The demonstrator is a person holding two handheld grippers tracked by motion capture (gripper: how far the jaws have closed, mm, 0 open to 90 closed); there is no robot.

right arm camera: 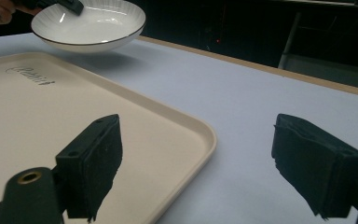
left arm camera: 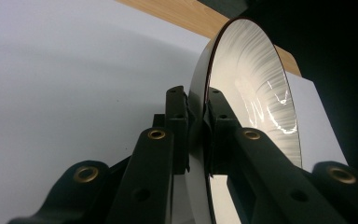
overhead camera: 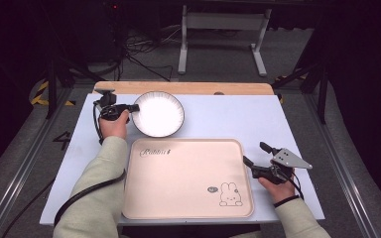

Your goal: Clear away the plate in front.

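left hand-held gripper [overhead camera: 135, 107] clenches the plate [overhead camera: 158, 115] rim beside the tray [overhead camera: 178, 208]; right hand-held gripper [overhead camera: 255, 156] gapes.

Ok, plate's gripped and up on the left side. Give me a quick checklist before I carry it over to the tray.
1. Left gripper clamped on the plate rim: ok, pads on both faces of the rim.
2. Plate clear of the table: ok, the right gripper view shows a gap and shadow beneath it.
3. Plate empty: ok, nothing in it.
4. Tray free to receive it: ok, surface bare.
5. Right gripper out of the path: ok, open, beside the tray's right edge.
6. Grip firm enough for the carry: cannot tell.
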